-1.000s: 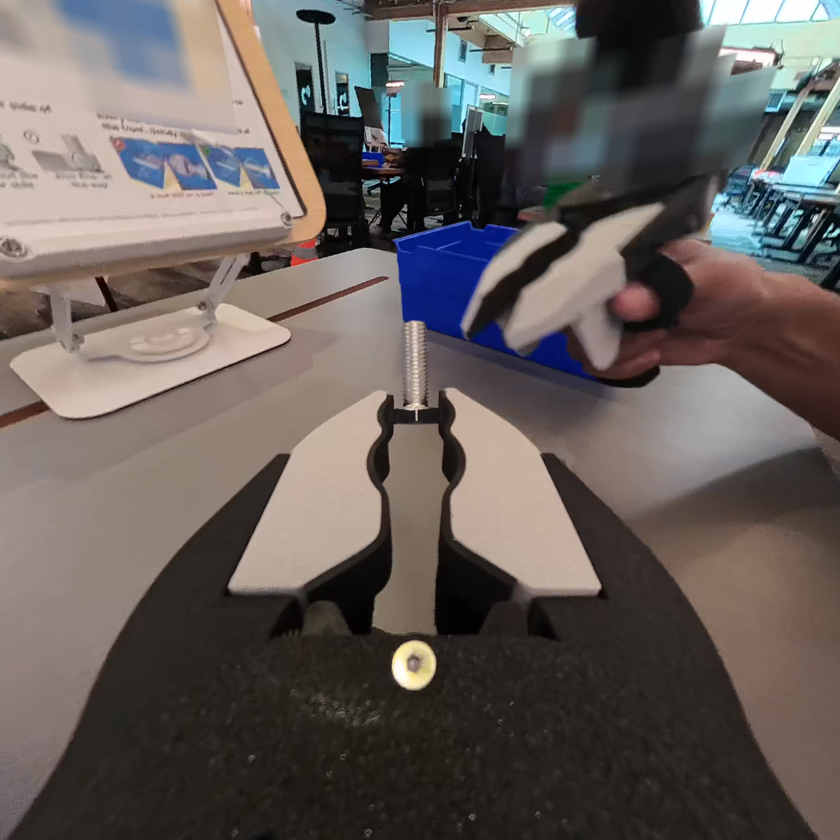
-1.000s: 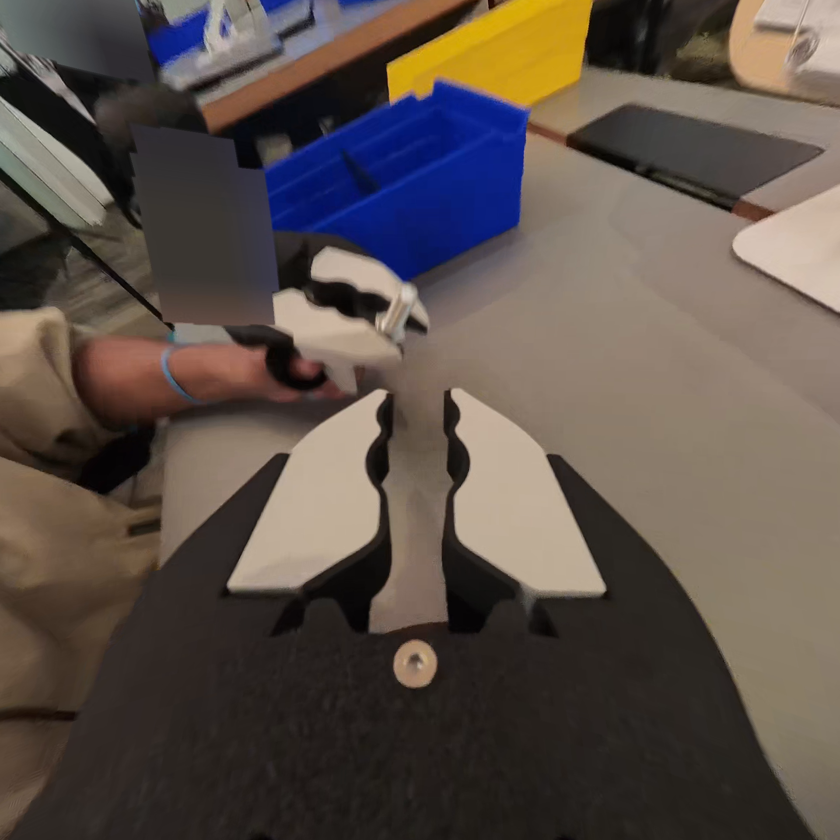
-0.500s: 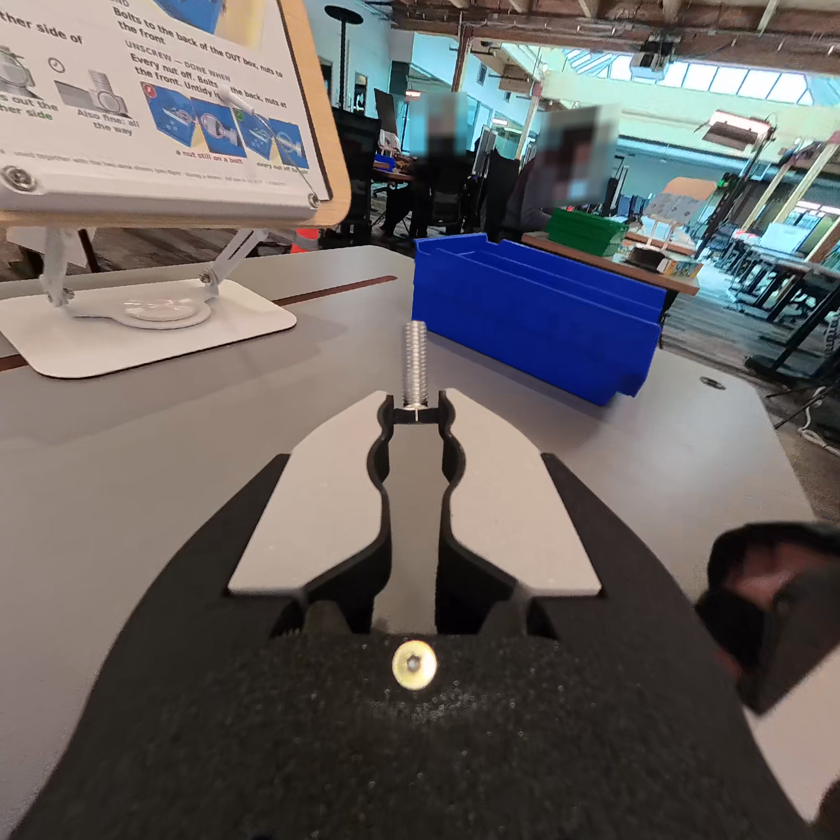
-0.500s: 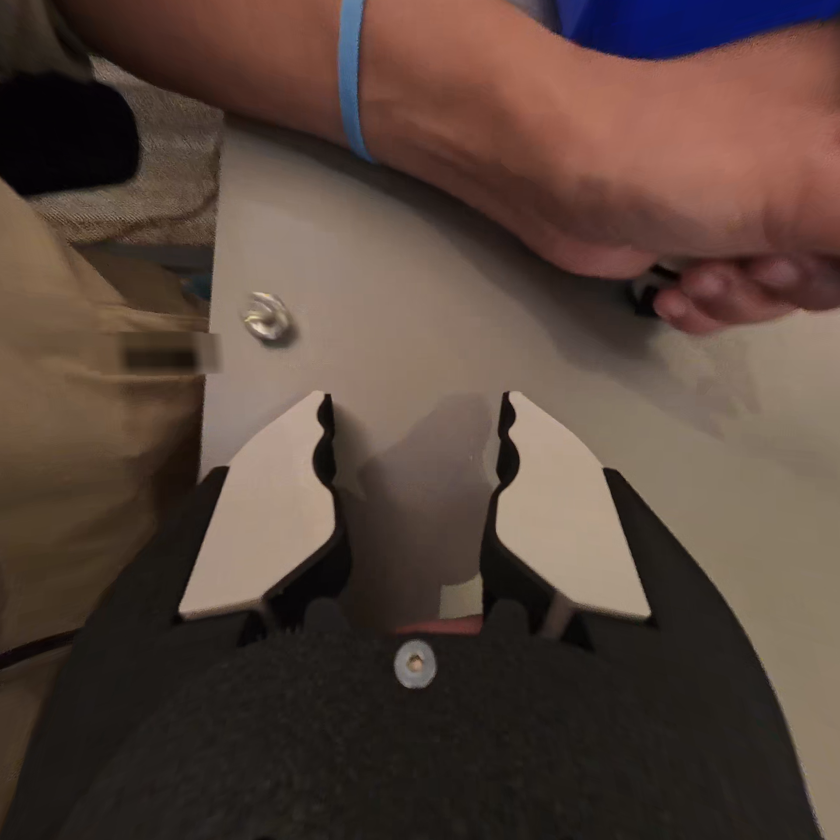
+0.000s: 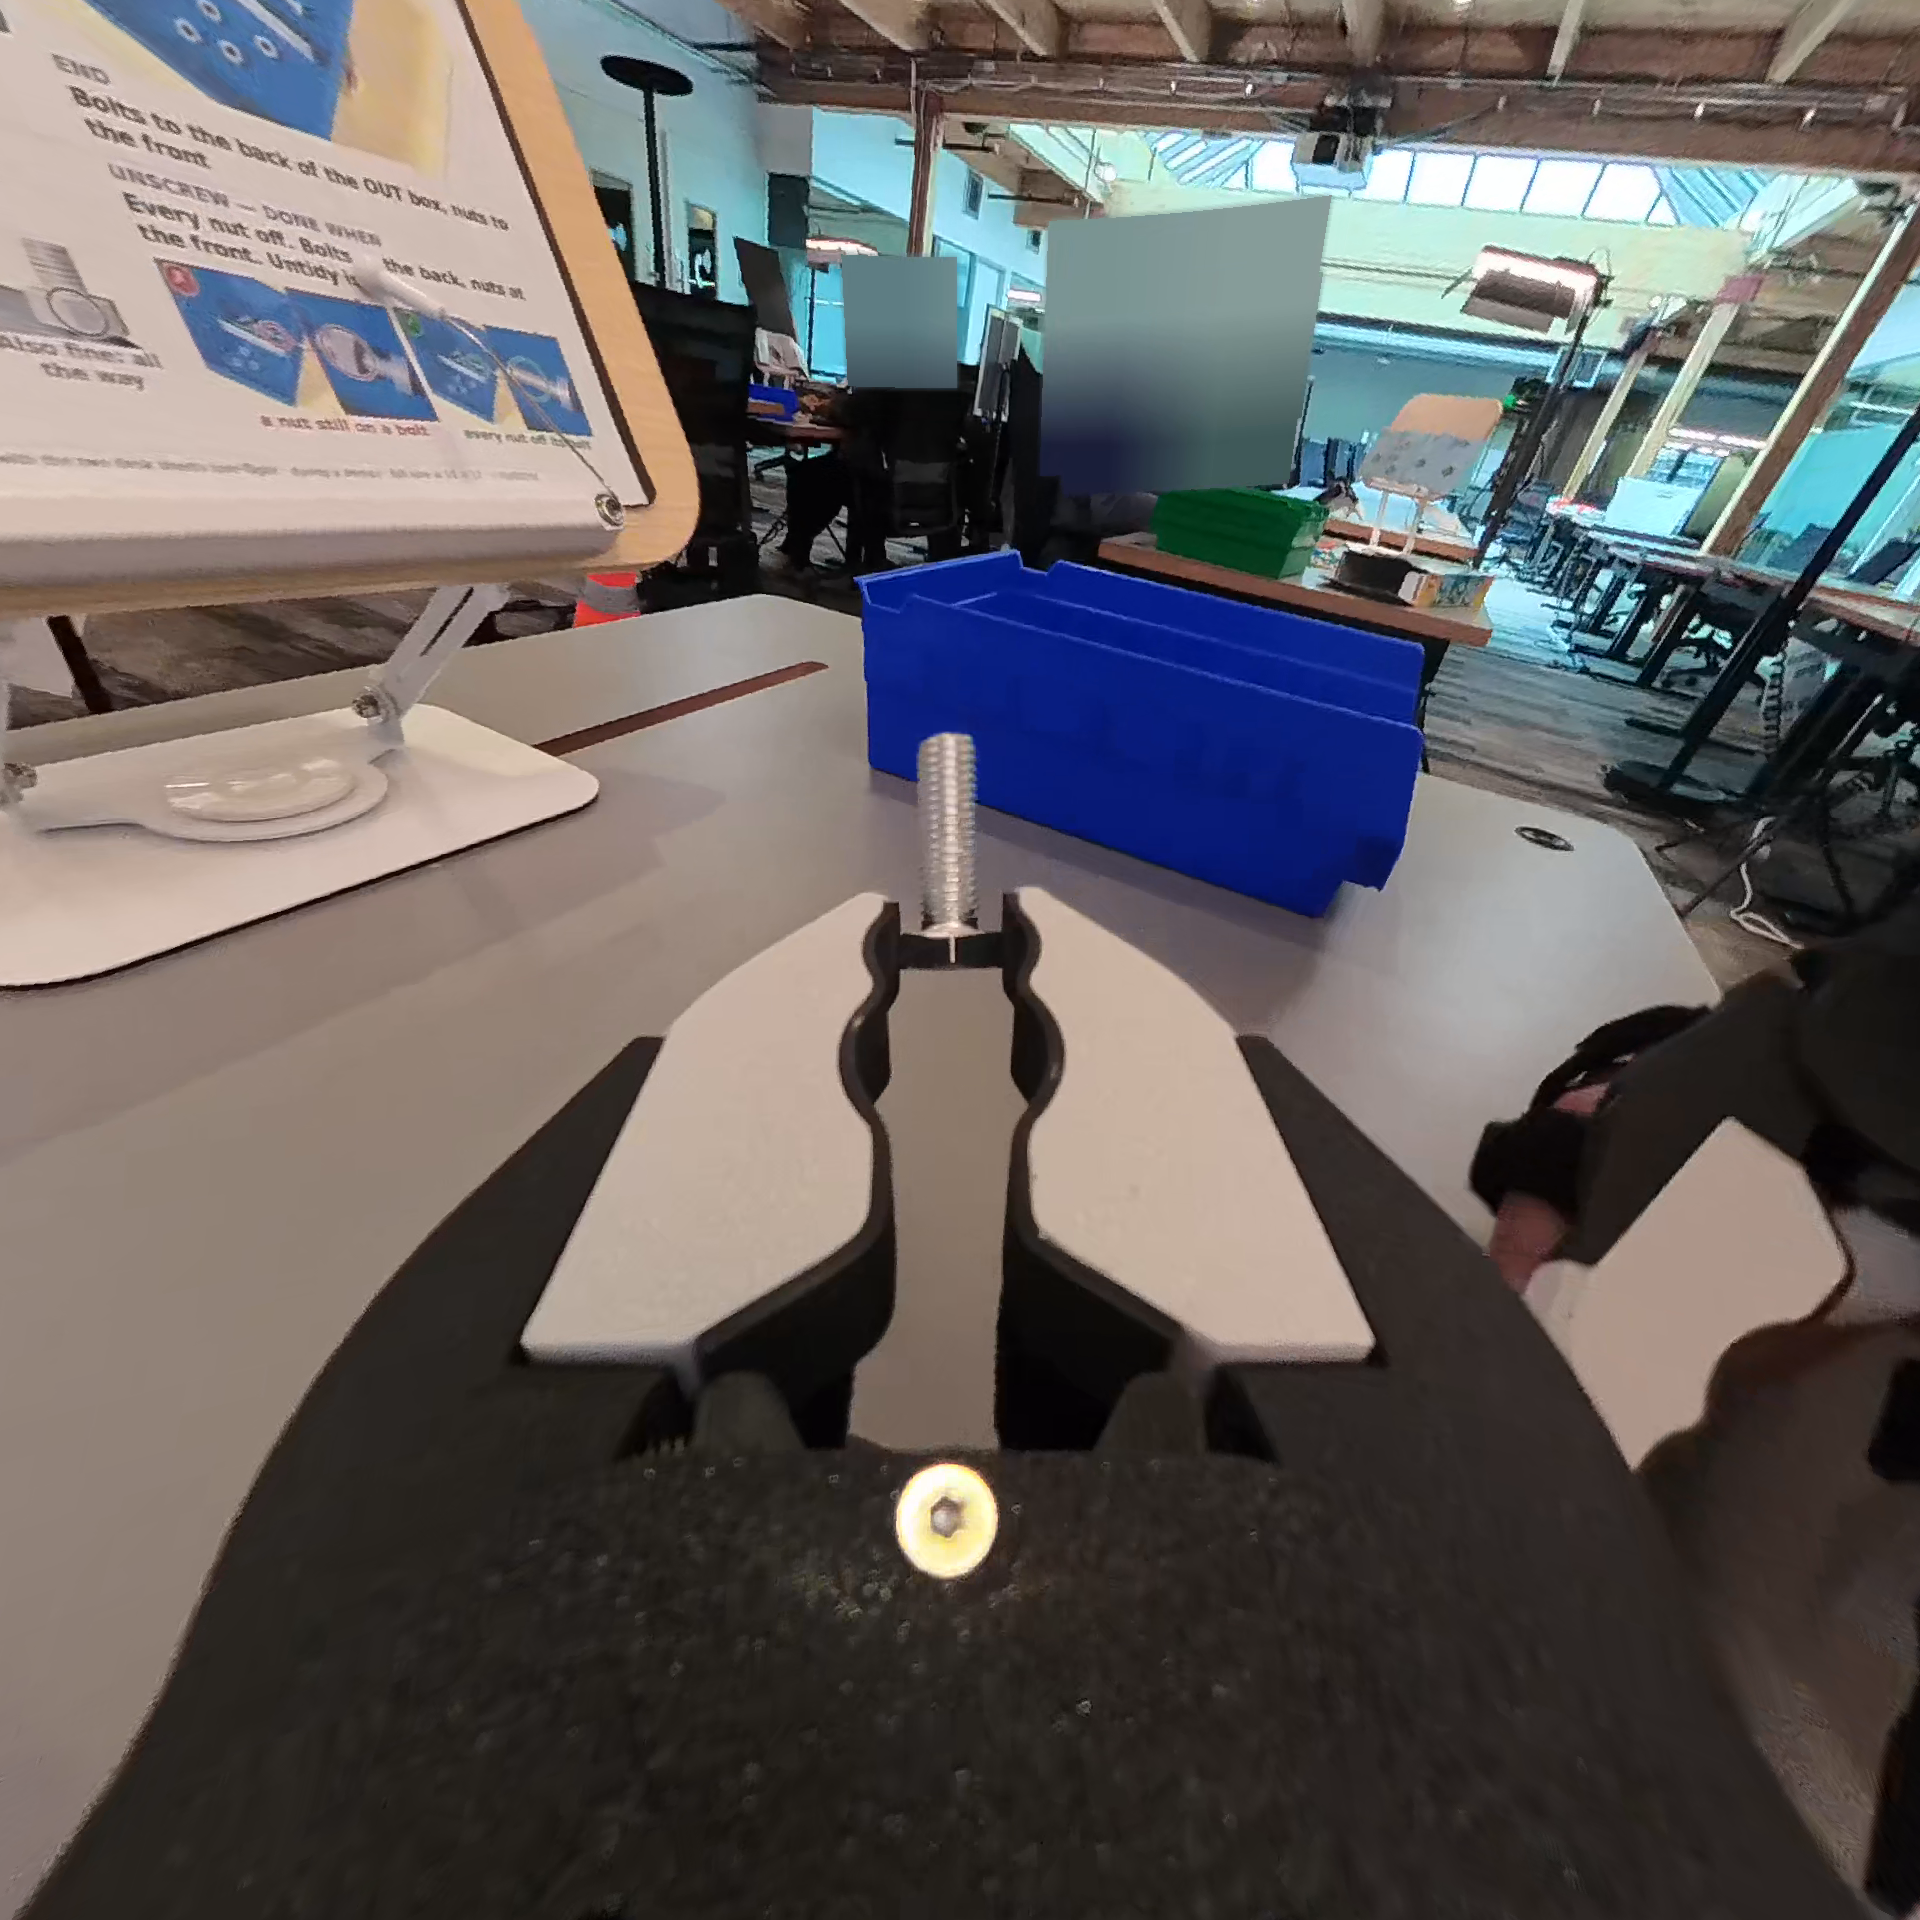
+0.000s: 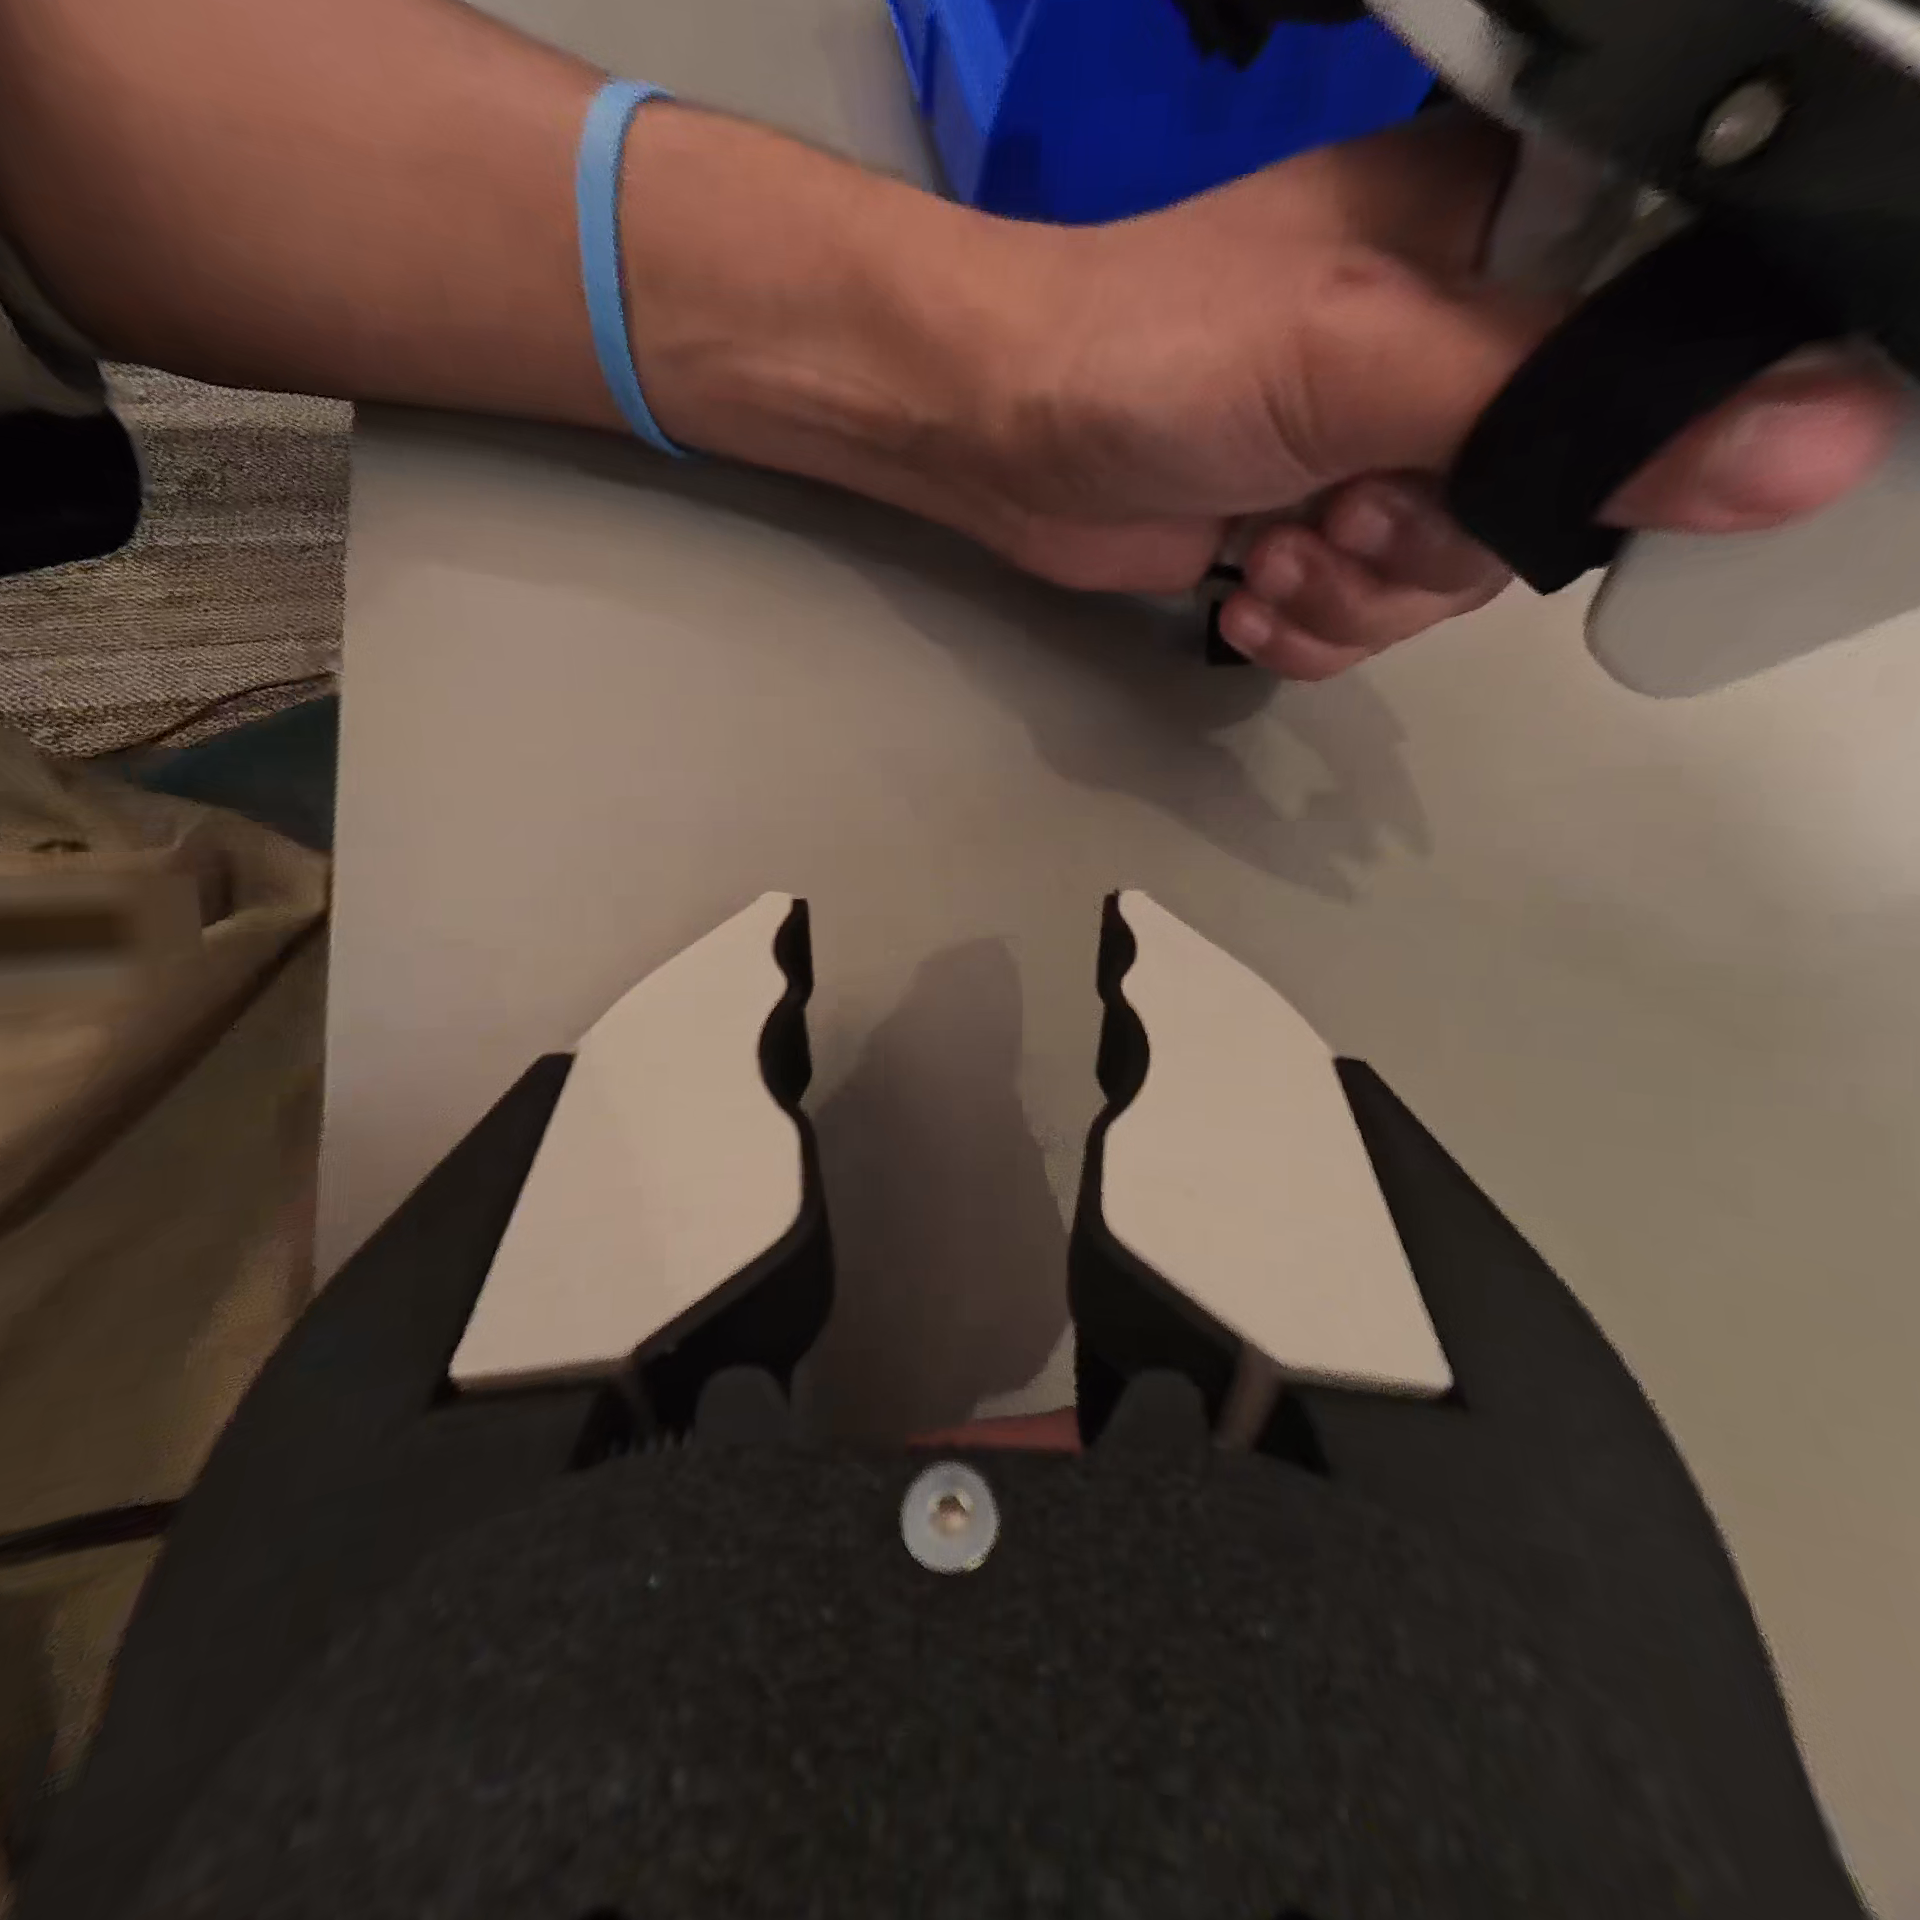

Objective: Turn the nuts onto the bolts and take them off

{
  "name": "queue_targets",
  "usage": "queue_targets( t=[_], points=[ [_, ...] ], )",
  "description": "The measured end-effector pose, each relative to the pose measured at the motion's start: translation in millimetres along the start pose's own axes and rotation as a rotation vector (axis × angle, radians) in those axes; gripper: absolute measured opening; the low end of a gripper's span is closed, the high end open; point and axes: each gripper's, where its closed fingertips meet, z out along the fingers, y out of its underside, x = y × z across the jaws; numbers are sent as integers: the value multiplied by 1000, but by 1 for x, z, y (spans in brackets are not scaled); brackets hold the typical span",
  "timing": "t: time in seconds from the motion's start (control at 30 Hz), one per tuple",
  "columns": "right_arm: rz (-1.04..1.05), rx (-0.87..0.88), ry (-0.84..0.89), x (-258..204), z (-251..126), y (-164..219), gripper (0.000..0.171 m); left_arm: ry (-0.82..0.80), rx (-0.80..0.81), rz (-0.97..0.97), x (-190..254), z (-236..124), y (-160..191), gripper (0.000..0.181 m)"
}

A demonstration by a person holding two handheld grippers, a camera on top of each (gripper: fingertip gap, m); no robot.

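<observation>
Silver bolt (image 5: 945, 831) upright, clamped in left gripper (image 5: 951, 940) jaws, right gripper (image 6: 954, 925) jaws apart, empty, angled tableward.

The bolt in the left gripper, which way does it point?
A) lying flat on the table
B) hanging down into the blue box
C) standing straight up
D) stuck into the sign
C: the left gripper pinches the bolt at its bottom end, and the threaded part rises straight up in front of the blue box, with no nut on it.
</observation>
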Motion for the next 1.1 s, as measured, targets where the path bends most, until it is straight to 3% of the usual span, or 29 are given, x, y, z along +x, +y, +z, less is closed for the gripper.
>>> queue_targets(
  t=[0.03, 0.17, 0.37, 0.6, 0.73, 0.9, 1.1],
  points=[
    [-1, 7, 2, -2, -3, -2, 51, 0, 1, -1, -2, -4, 0, 18],
    [-5, 33, -7, -18, -7, -12, 48, 19, 52, -62, -5, -20, -10, 18],
    [-94, -35, 136, -15, -16, -1, 46, 48, 88, -71, 17, -62, -27, 18],
    [104, 129, 203, 19, -58, -22, 47, 1, -77, 52, 89, -164, -2, 18],
    [121, 186, 237, 36, -71, -30, 45, -177, -77, 170, 110, -246, -3, 18],
    [148, 160, 236, 45, -64, -16, 44, -382, -18, 120, 116, -341, 13, 18],
    [219, 199, 139, 32, -44, -27, 43, -412, 29, 84, 133, -368, 26, 18]
  ],
)
